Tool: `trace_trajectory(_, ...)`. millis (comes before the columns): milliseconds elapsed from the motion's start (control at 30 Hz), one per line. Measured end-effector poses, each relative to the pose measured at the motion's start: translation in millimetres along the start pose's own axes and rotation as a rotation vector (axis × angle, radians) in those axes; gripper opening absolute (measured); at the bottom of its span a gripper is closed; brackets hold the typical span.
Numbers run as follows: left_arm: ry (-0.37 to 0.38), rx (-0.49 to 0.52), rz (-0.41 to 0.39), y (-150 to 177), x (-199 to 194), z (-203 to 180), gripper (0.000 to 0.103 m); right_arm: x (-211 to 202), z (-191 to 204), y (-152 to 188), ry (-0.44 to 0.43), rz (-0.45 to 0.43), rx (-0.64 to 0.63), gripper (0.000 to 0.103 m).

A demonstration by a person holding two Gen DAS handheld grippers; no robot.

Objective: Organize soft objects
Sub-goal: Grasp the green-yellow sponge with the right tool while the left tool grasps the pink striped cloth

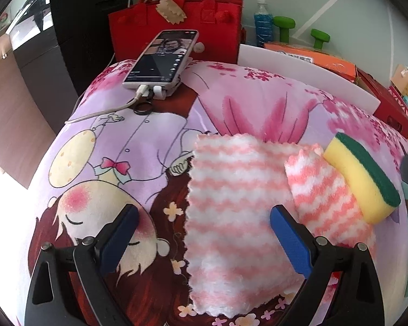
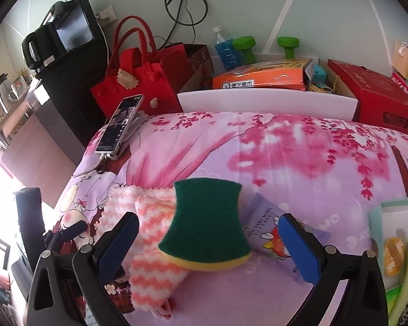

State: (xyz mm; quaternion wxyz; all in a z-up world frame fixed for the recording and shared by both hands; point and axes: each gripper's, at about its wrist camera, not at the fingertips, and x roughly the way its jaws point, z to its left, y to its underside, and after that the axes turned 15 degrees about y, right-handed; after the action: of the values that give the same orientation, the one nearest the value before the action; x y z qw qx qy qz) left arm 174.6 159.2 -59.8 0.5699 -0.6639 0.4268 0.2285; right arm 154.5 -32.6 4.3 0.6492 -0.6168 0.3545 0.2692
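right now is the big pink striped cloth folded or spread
Spread: the big striped cloth lies open and flat on the bedspread.

Left gripper [image 1: 202, 233] held with fingers [image 1: 289, 241] spread wide, above a cartoon-print bed cover [image 1: 100, 146]. Flat pink-and-white striped cloth [image 1: 231, 203] lying between the fingers (contact not discernible). Second striped cloth [image 1: 326, 193], folded, just beside it on the right. Yellow sponge [image 1: 364, 176] with green scouring face resting on that folded cloth. Phone [image 1: 160, 58] with cable attached near the far bed edge, red bag [image 1: 176, 27] behind.
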Motion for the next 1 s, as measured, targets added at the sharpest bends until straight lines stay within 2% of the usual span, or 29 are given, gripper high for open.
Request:
trace_trajectory(133,0.007,0.021,0.007,1,2,-4,0.083,6,8,1,-0.009,0.010,-0.019,0.103)
trace_trajectory(200,0.023,0.024,0.006,1,1,-5,0.070,8,11,1,-0.009,0.008,-0.025,0.103)
trace_trajectory(400,0.086,0.031,0.010,2,2,-9,0.042,13,18,3,-0.016,0.023,-0.044,0.086)
trace_trajectory(500,0.107,0.019,0.003,2,1,-8,0.027,16,20,4,-0.021,0.032,-0.052,0.074)
trace_trajectory(600,0.131,-0.001,-0.005,3,0,-4,0.016,18,21,5,-0.022,0.042,-0.060,0.061)
trace_trajectory(633,0.147,-0.010,-0.007,3,0,-2,0.014,18,21,6,-0.020,0.045,-0.061,0.055)
trace_trajectory(767,0.170,-0.025,-0.013,4,1,-2,0.009,21,17,7,-0.019,0.054,-0.057,0.053)
trace_trajectory(833,0.177,-0.036,-0.016,4,1,-2,0.008,23,13,7,-0.012,0.060,-0.051,0.047)
trace_trajectory(1000,0.209,-0.091,-0.018,5,-2,5,0.007,24,2,7,-0.048,0.066,-0.019,0.048)
